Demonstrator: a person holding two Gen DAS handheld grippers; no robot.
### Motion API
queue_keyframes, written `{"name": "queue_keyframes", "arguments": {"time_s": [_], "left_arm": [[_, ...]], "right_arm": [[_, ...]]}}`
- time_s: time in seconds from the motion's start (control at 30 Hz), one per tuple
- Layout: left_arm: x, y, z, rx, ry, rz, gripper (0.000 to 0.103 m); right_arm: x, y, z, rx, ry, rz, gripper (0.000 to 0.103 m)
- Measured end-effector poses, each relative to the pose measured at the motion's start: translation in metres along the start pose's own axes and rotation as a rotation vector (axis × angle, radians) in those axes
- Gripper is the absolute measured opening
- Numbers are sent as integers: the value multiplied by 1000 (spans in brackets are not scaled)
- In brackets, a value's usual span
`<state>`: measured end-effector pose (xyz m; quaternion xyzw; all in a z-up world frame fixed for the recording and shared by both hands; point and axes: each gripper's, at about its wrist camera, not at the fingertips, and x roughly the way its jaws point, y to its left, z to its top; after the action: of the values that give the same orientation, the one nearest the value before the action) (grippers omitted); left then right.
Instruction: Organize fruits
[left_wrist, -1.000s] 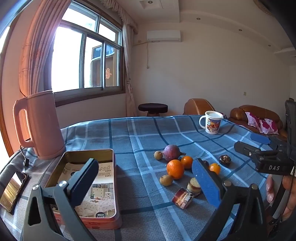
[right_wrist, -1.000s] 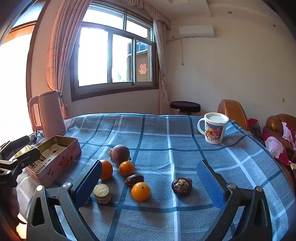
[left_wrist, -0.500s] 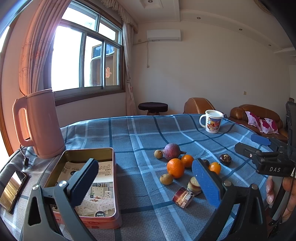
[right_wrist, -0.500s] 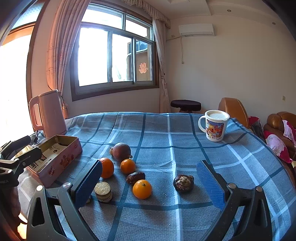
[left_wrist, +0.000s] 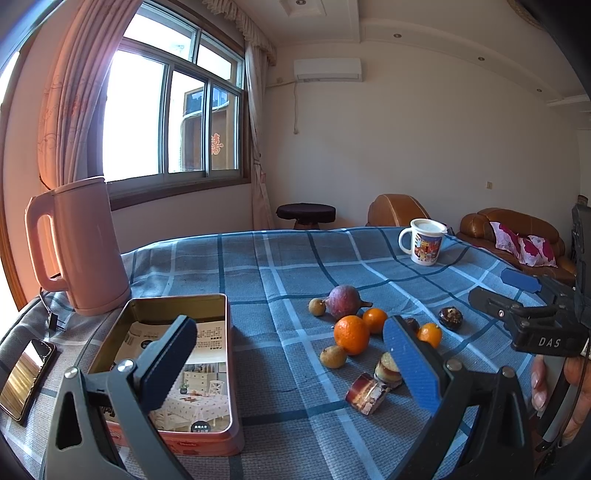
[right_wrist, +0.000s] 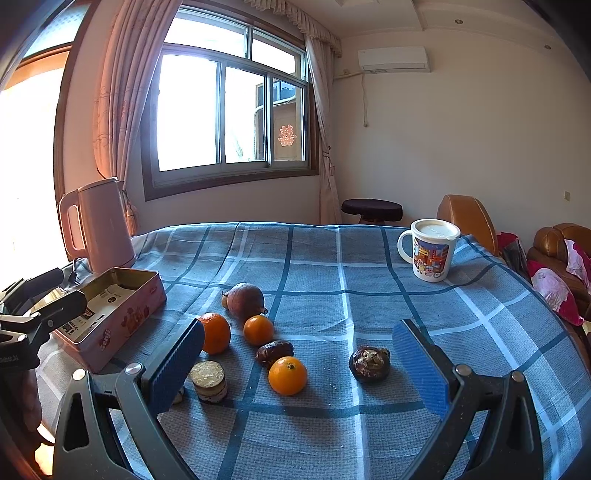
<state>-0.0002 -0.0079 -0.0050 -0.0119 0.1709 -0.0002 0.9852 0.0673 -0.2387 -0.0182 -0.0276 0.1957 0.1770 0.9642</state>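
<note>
Both claws stood apart and empty above the checked tablecloth (right_wrist: 332, 258). The left gripper (left_wrist: 284, 363) hovered over the near edge of the open tin (left_wrist: 221, 369), which held only a printed sheet. The right gripper (right_wrist: 299, 363) faced the fruit cluster.

The fruits lay loose near mid-table, right of the tin: a large orange (right_wrist: 216, 332), a smaller orange (right_wrist: 258, 329), another orange (right_wrist: 287, 374) nearest the right gripper, a reddish-purple fruit (right_wrist: 245, 297) farther back, and two small tan fruits (left_wrist: 333, 356) beside the large orange. A dark date-like piece (right_wrist: 274, 352) touched the near orange.

Judgement: the oranges appeared firm, light and round, liable to roll; each should be gripped across its widest middle with moderate pressure. The dark pieces looked soft and possibly sticky, requiring a gentler squeeze.
</note>
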Motion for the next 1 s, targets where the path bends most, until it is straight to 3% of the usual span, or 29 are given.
{"name": "queue_keyframes", "arguments": {"time_s": [1.0], "left_arm": [[10,-2,-10,9,31,0,103]], "right_arm": [[6,1,-11,8,27,3,102]]}}
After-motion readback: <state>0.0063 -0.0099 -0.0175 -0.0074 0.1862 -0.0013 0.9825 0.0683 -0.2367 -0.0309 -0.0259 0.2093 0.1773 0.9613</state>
